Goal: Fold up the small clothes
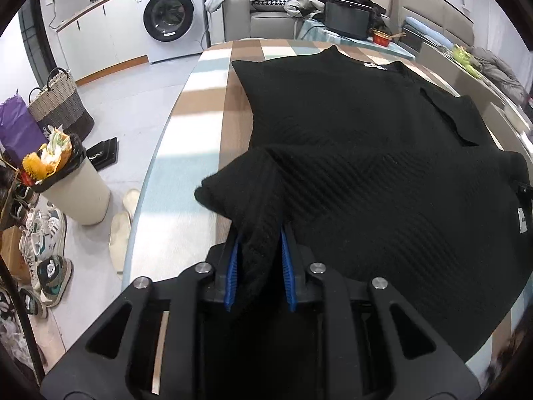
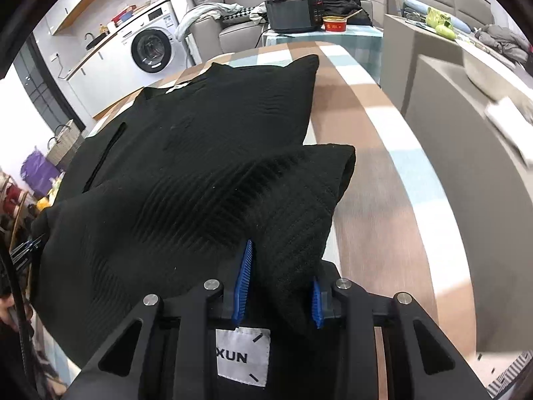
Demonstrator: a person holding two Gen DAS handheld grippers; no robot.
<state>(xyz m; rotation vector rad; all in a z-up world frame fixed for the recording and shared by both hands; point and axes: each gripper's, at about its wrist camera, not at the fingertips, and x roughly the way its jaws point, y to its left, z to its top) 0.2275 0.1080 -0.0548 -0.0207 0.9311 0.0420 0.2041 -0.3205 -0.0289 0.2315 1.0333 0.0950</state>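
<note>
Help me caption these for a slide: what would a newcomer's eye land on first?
The black ribbed garment spread over the checked tablecloth fills both views. At the near edge, the left gripper and right gripper each pinch a bunched corner of it between blue pads. Behind, a white washing machine stands against the far wall.

The sweater (image 1: 366, 153) is black with a ribbed diagonal pattern. The desk (image 1: 206, 106) cloth is checked in brown, white and pale blue. The fingers (image 1: 233, 266) carry blue pads on black frames.
</note>
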